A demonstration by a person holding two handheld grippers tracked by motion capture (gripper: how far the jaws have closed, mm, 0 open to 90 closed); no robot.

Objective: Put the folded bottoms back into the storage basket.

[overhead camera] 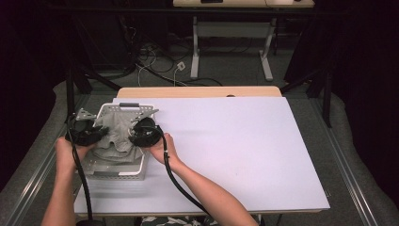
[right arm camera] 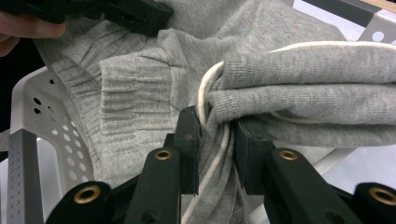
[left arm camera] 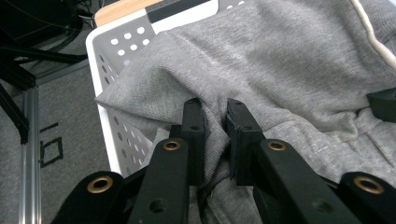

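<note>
My left gripper [left arm camera: 215, 122] was clamped on a fold of the grey sweatshirt [left arm camera: 289, 70], and my right gripper [right arm camera: 217, 135] was pinched shut on another bunch of that same cloth together with its white drawstring [right arm camera: 203, 95]. The garment lay bunched between and just beyond both sets of jaws, sagging into the white perforated basket [overhead camera: 123, 175] beneath them. Past the basket, ahead of my grippers, the white tabletop [overhead camera: 235, 141] ran on to its wooden edge [overhead camera: 197, 91].
</note>
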